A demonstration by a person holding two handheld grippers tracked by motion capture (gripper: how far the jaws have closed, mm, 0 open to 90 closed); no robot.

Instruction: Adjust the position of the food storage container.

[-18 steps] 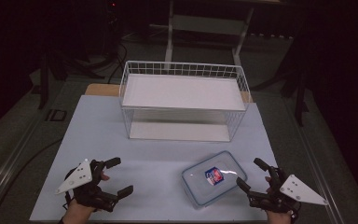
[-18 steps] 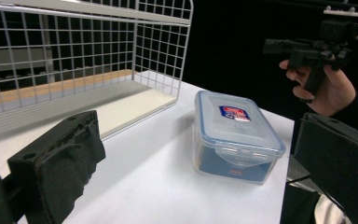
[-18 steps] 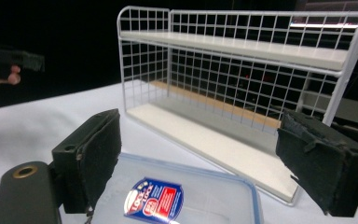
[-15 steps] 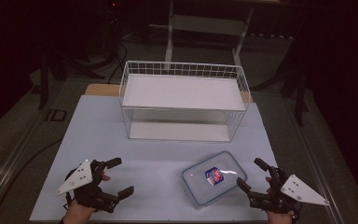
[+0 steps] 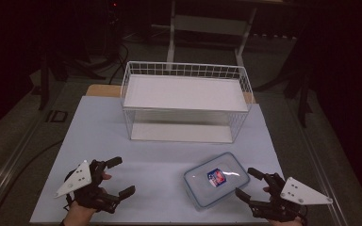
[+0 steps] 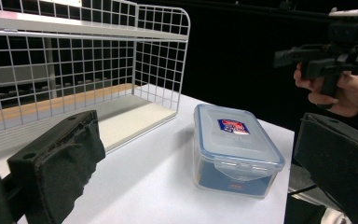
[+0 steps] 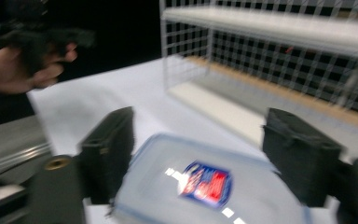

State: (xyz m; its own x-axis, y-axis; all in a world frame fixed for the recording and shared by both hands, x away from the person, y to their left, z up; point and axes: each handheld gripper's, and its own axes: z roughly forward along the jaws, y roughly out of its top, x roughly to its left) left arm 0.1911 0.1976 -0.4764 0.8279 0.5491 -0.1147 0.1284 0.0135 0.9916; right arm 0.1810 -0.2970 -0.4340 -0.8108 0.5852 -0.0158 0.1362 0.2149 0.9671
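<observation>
Seen from the high view, left to right: left gripper [image 5: 118, 176] near the table's [image 5: 169, 150] front-left edge, jaws spread, grasping nothing. One clear lidded container [image 5: 216, 179] lying front-right, one red-and-blue label on its lid. One white wire rack [image 5: 185, 101] behind, two shelves. Right gripper [image 5: 249, 182] just beside the container, jaws released. Shown by the left gripper view alone: blue rim and front latch [image 6: 237, 167]. Blurred in the right gripper view: container between the jaws, contact unclear.

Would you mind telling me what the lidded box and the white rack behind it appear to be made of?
The lidded box looks like clear, glossy plastic: you can see through its walls and its lid catches highlights. The rack appears to be thin metal wire coated matte white, forming a grid, with flat white shelf panels whose material is unclear.
</observation>
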